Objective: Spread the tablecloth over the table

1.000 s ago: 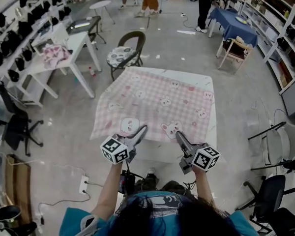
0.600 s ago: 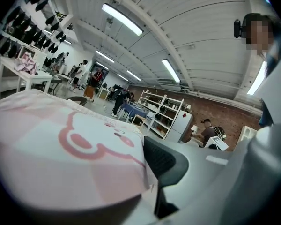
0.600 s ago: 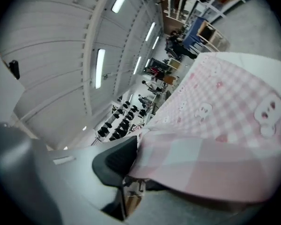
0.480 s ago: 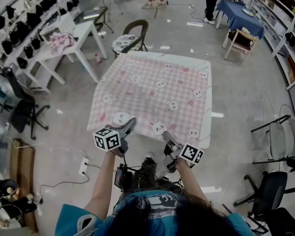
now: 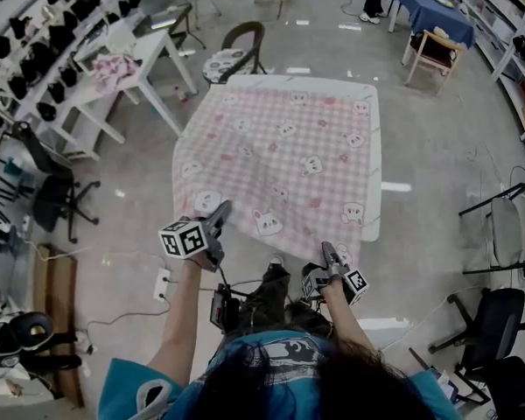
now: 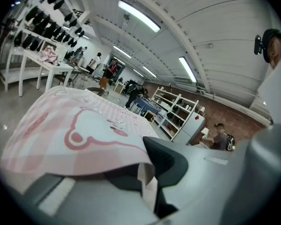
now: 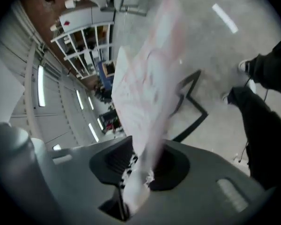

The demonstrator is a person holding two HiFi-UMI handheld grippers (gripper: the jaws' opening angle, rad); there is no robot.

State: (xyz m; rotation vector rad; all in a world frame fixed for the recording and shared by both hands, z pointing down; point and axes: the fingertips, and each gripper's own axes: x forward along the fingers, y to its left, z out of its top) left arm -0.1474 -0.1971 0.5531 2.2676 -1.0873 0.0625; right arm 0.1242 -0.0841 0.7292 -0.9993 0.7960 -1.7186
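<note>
Nearest me, my right gripper point(image 5: 331, 254) hangs low at the near right corner. Its jaws have just been opening, with the tablecloth point(image 5: 284, 147) hem slack between them. My left gripper point(image 5: 219, 213), higher, pinches the near left corner. The cloth runs away from both over the table point(image 5: 376, 160), whose right rim shows bare.

Bright, even light from ceiling strips point(image 6: 138, 15) above my tablecloth point(image 5: 284, 160); floor glare point(image 5: 394, 186) right of it. My right gripper view smears the tablecloth; edges bow and darken.
</note>
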